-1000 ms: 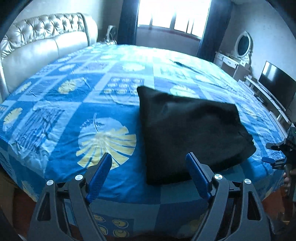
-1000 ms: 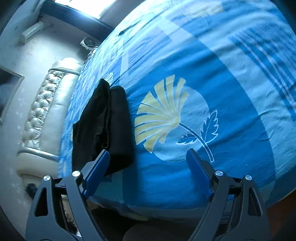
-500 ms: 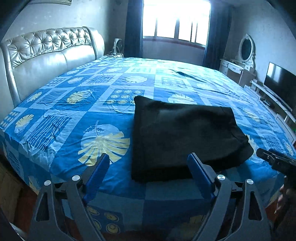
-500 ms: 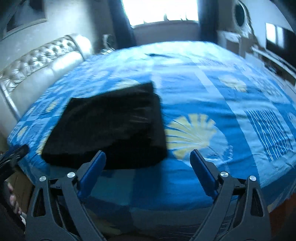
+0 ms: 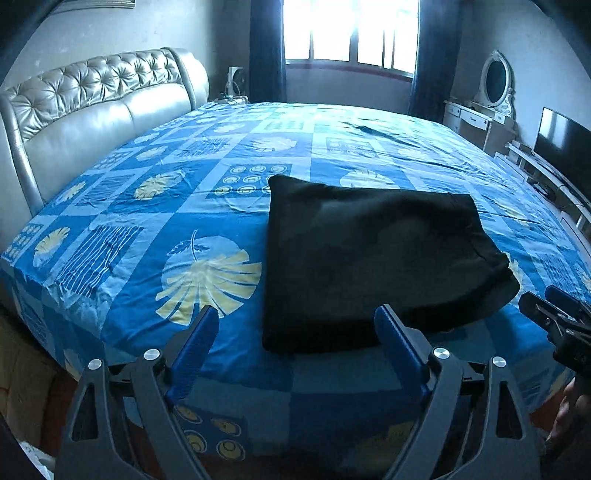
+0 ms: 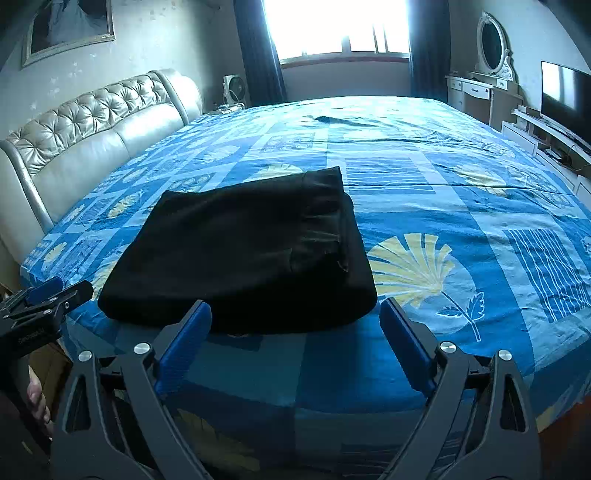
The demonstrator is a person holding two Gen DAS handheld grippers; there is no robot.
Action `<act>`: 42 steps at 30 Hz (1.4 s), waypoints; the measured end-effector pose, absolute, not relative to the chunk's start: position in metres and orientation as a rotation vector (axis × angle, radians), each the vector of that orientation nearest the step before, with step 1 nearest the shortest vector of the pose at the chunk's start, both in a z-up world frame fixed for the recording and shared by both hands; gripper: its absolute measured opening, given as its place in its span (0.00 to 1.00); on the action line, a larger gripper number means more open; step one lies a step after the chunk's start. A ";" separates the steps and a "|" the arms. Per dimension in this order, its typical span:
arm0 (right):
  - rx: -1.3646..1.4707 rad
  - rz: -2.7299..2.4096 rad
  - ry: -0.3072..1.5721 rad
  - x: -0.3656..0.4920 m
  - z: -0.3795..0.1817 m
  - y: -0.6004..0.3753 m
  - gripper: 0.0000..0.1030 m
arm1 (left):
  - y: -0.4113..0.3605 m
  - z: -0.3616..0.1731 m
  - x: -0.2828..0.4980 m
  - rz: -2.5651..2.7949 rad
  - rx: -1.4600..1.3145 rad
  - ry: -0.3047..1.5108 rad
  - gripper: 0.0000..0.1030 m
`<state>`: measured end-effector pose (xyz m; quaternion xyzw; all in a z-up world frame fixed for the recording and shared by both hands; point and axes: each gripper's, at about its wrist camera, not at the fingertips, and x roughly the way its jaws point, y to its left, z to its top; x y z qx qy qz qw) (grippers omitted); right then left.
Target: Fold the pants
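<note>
Black pants (image 5: 369,258) lie folded into a flat rectangle near the front edge of the bed; in the right wrist view the pants (image 6: 243,251) show stacked layers along their right side. My left gripper (image 5: 295,321) hovers open just short of the fold's near edge, nothing between its blue fingers. My right gripper (image 6: 295,314) is also open and empty, off the pants' front right corner. Each gripper shows at the rim of the other's view: the right one (image 5: 554,314) and the left one (image 6: 48,295). Neither touches the cloth.
The bed's blue leaf-patterned sheet (image 5: 207,273) spreads wide around the pants. A tufted headboard (image 5: 92,110) lines the left side. A window (image 6: 340,26), a vanity with an oval mirror (image 6: 491,40) and a TV (image 6: 565,92) stand beyond. A person's hand (image 6: 37,398) shows low left.
The right gripper rolled from a steep sideways tilt to level and drew back from the pants. The left gripper backed off a little. Both stayed open and empty.
</note>
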<state>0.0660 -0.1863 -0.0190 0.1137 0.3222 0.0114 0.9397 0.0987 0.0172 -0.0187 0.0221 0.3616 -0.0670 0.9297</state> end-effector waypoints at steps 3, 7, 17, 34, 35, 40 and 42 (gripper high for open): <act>0.225 0.028 0.654 0.066 -0.019 -0.184 0.90 | 0.018 -0.018 0.099 -0.139 0.026 0.740 0.83; 0.217 0.035 0.653 0.065 -0.020 -0.181 0.90 | 0.020 -0.017 0.099 -0.123 0.021 0.732 0.83; 0.230 0.048 0.667 0.065 -0.022 -0.180 0.90 | 0.020 -0.010 0.095 -0.092 0.044 0.670 0.83; 0.258 0.048 0.681 0.064 -0.026 -0.187 0.90 | 0.010 0.005 0.085 -0.131 0.066 0.572 0.84; 0.257 0.047 0.681 0.064 -0.026 -0.186 0.90 | 0.010 0.004 0.086 -0.140 0.068 0.580 0.84; 0.254 0.046 0.678 0.064 -0.026 -0.186 0.90 | 0.007 -0.002 0.088 -0.154 0.060 0.617 0.84; 0.254 0.046 0.677 0.064 -0.026 -0.187 0.90 | 0.007 -0.004 0.089 -0.153 0.051 0.634 0.84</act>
